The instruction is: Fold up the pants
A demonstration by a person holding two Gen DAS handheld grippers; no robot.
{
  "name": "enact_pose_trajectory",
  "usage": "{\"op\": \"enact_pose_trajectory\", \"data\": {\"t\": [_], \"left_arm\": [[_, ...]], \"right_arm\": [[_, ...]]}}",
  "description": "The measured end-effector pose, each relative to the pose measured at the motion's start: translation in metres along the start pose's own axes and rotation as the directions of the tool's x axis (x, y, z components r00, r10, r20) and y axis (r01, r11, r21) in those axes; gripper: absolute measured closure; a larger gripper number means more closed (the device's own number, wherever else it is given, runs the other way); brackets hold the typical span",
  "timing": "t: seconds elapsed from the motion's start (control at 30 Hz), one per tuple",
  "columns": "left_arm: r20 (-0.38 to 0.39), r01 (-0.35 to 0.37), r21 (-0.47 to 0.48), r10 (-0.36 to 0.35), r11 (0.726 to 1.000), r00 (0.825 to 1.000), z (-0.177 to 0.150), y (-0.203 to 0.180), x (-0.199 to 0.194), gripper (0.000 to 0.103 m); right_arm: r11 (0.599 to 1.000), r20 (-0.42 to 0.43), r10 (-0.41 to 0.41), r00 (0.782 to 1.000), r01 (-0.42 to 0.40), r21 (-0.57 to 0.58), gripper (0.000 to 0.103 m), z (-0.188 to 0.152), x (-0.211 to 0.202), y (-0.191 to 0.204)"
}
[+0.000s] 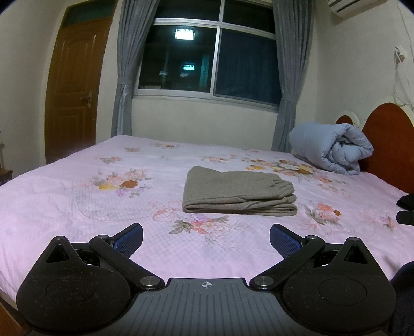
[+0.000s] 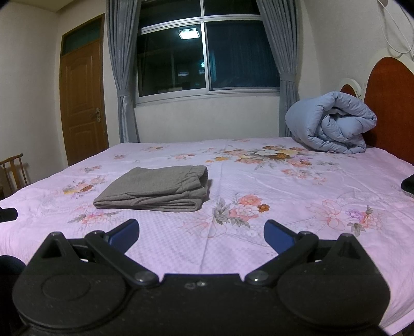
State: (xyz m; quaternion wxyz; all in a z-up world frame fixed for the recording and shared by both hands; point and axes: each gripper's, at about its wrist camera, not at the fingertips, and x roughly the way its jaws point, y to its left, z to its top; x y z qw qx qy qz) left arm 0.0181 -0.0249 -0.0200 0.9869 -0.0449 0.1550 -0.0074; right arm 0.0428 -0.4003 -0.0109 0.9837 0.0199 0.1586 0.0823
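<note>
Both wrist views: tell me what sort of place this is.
A bedroom, most likely in a home. A bed with a pink floral sheet fills the view, with a rolled blue quilt against a wooden headboard, and a curtained window behind. Folded grey pants lie on the bed.

Right of the pants (image 1: 239, 191), a black object (image 1: 406, 209) is cut off by the frame edge, unidentifiable. The headboard (image 1: 388, 144) and air conditioner (image 1: 344, 7) are also cropped. Left of the pants, a chair (image 2: 14, 172) shows only partly.
</note>
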Motion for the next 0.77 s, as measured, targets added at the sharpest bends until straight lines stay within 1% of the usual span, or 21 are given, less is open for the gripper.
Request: {"op": "enact_pose_trajectory", "data": {"t": [0.1, 0.33, 0.77], "left_arm": [[0.002, -0.001, 0.003, 0.001, 1.0, 1.0, 0.0003, 0.0, 0.0002, 0.0], [0.001, 0.024, 0.001, -0.024, 1.0, 1.0, 0.0008, 0.0015, -0.0005, 0.0], [0.009, 0.028, 0.002, -0.028, 1.0, 1.0, 0.0002, 0.0025, -0.0014, 0.0]], "right_arm": [[1.0, 0.001, 0.001, 1.0, -0.001, -0.001, 0.006, -0.0001, 0.0001, -0.0003], [1.0, 0.001, 0.001, 1.0, -0.001, -0.003, 0.006, -0.001, 0.0003, -0.0005], [1.0, -0.001, 0.002, 1.0, -0.002, -0.003, 0.006, -0.0004, 0.0007, -0.0005]]}}
